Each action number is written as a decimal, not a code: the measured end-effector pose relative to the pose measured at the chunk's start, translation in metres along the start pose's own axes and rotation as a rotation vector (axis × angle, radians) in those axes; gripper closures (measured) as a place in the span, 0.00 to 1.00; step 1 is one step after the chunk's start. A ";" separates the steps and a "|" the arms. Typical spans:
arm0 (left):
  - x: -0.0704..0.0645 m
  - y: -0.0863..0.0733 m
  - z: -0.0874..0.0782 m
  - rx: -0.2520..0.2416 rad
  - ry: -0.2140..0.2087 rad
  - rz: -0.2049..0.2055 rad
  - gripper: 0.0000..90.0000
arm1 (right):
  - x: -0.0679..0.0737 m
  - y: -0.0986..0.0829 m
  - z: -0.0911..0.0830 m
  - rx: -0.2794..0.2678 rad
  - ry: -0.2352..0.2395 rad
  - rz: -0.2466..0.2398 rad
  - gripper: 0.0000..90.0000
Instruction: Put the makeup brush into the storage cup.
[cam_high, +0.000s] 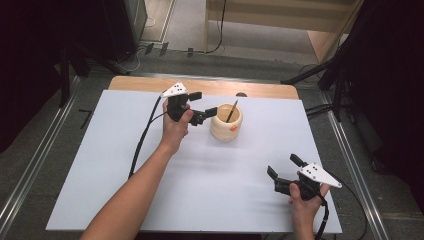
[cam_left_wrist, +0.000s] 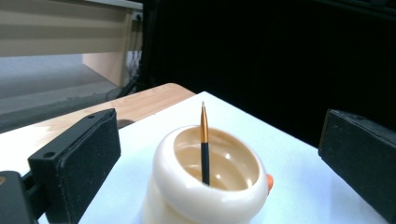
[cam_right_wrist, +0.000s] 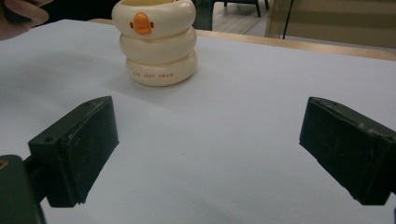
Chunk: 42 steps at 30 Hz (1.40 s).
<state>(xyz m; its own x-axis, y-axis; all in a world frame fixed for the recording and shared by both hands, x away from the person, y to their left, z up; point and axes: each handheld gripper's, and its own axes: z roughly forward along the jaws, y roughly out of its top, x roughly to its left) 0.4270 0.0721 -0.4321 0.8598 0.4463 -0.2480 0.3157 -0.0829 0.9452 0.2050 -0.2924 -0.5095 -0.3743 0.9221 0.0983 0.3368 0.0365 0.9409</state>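
Left gripper (cam_high: 204, 103) sits at about 11 o'clock of table centre, held by the left hand (cam_high: 175, 127). Jaws wide apart, gripping nothing, aimed toward 3 o'clock at the cream ring-stacked ceramic pot with orange duck beak (cam_high: 226, 122). In the left gripper view the pot (cam_left_wrist: 205, 186) lies between the two jaws and a bit beyond them, neither jaw touching it. One jaw tip in the high view ends just beside the pot's rim at its 9 o'clock. A thin black pen with gold tip (cam_left_wrist: 204, 144) stands in the pot, leaning on the near rim, tip up. Pot rests upright on the white table sheet (cam_high: 150, 175), near 12 o'clock of centre.

Right gripper (cam_high: 283, 168) is at about 5 o'clock, in the right hand (cam_high: 305, 202), jaws spread wide and empty. In the right gripper view the pot (cam_right_wrist: 156, 42) is well apart ahead, at 11 o'clock of the jaws, beak facing the camera.
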 end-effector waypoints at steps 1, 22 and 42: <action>0.000 -0.001 -0.002 -0.001 0.004 0.003 0.00 | 0.000 0.000 0.000 0.000 0.000 -0.001 0.05; -0.020 -0.022 -0.054 -0.024 0.124 0.073 0.00 | 0.002 0.000 0.001 0.003 0.001 -0.006 0.05; -0.030 -0.054 -0.107 -0.061 0.223 0.052 0.00 | 0.003 0.000 0.001 0.002 0.005 -0.005 0.05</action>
<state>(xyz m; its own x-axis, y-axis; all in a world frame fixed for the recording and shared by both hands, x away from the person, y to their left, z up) 0.3406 0.1588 -0.4531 0.7621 0.6294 -0.1516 0.2426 -0.0605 0.9682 0.2047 -0.2892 -0.5092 -0.3798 0.9201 0.0955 0.3372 0.0416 0.9405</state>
